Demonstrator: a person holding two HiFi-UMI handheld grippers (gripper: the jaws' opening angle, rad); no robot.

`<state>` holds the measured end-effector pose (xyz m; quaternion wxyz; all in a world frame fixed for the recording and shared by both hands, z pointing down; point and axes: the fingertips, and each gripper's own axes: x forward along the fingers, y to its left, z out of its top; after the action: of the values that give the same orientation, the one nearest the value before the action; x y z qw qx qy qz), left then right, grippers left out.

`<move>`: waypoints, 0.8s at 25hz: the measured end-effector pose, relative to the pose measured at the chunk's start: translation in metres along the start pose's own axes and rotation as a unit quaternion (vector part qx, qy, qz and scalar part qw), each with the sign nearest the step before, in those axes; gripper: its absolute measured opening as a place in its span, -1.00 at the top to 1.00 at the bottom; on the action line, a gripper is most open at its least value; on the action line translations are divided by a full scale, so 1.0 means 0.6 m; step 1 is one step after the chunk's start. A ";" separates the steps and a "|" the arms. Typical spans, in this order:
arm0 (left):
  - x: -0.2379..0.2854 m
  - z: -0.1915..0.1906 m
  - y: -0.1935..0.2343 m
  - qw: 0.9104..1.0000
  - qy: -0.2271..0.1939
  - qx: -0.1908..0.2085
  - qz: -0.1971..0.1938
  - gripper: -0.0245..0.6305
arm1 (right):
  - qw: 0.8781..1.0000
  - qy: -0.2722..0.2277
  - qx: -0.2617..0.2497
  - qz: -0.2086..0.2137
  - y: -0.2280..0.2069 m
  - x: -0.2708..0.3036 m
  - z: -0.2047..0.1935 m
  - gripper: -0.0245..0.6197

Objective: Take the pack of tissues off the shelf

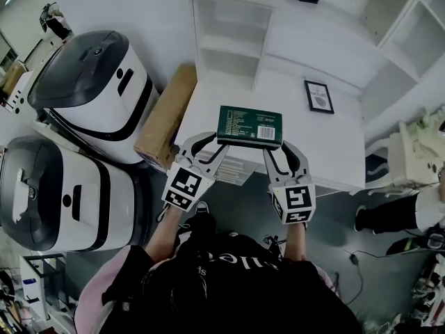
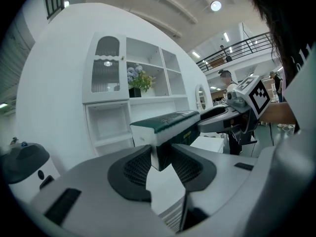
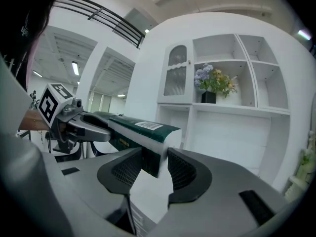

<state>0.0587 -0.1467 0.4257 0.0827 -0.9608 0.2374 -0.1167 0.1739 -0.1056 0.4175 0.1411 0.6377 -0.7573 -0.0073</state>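
Observation:
The pack of tissues is a flat dark green pack with a white barcode label. It hangs level in the air over the front of the white table, held at both ends. My left gripper is shut on its left end and my right gripper on its right end. In the left gripper view the pack's corner sits pinched between the ribbed pads, with the right gripper beyond it. The right gripper view shows the pack clamped in its jaws, the left gripper at the far end.
A white shelf unit stands behind the table, with a small framed picture on the tabletop. A long cardboard box leans at the table's left. Two white and black machines stand further left. A person sits at the right.

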 end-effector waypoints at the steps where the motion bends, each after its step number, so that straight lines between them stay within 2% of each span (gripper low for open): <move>1: 0.003 0.005 -0.022 1.000 0.001 0.000 0.000 0.50 | 1.000 0.000 0.001 -0.001 -0.010 -0.020 -0.006 0.34; 13: -0.027 0.014 -0.223 1.000 0.013 0.000 0.007 0.51 | 1.000 0.001 0.008 0.004 -0.030 -0.206 -0.082 0.34; 20: -0.034 0.017 -0.236 1.000 0.014 -0.002 0.006 0.51 | 1.000 0.003 0.008 0.002 -0.028 -0.223 -0.082 0.34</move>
<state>0.1057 -0.0122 0.4422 0.0778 -0.9578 0.2444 -0.1296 0.2209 0.0292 0.4340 0.1383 0.6372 -0.7582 0.0005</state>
